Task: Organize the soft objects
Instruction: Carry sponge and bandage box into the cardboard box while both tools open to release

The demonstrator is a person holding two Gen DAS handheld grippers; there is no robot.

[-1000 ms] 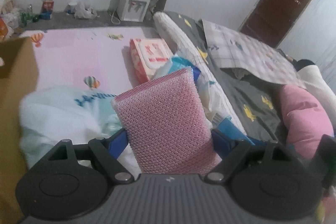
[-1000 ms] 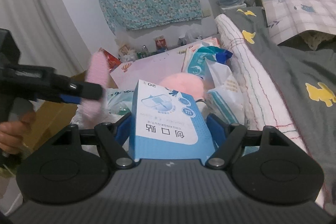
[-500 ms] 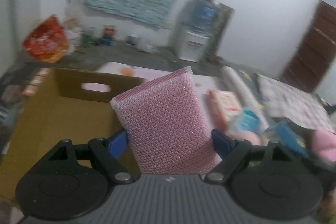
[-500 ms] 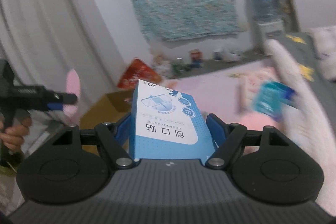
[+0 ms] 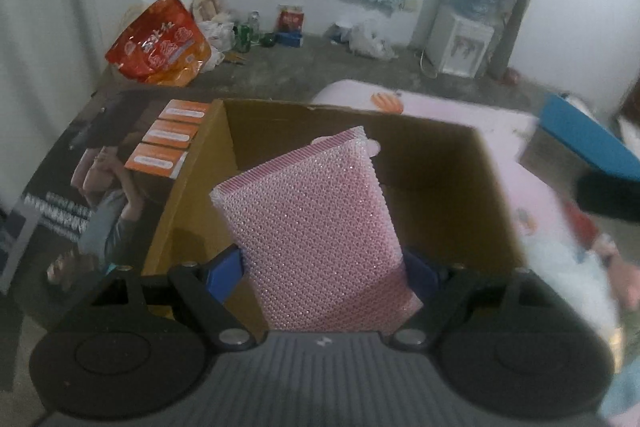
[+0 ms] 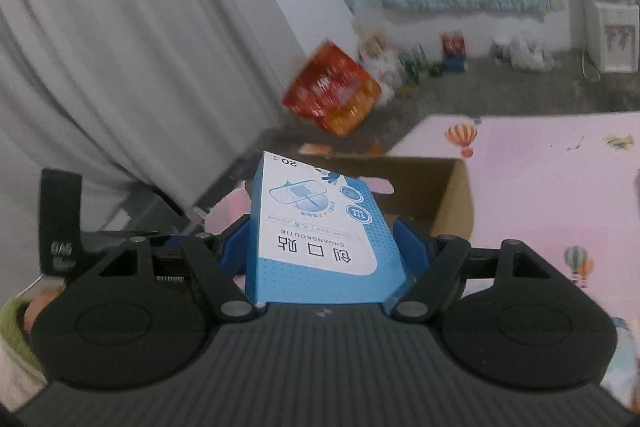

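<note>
Pink and bumpy, the scrub sponge (image 5: 320, 227) sits clenched in the left claw (image 5: 326, 267), tilted a bit to the left. 1 second ago the bed and a white bag lay ahead of this claw. Now the open cardboard box (image 5: 440, 155) is right under and in front of it, and the sponge tip pokes up over the box's inside. That looks like the carry is nearly over, and letting go comes next. Off to the claw's right, a blurry blue shape (image 5: 588, 143) shows.

Over at the right claw (image 6: 324, 247), the blue plaster box (image 6: 316, 239) is squeezed tight between the 2 blue pads. 1 second ago this claw faced the bed pile too. Now the cardboard box (image 6: 452, 195) lies just ahead and a little right, on the pink balloon mat (image 6: 560, 167). To the claw's left, the other gripper (image 6: 60, 223) shows, beside the grey curtain (image 6: 120, 47). Both things look ready to drop in.
</note>
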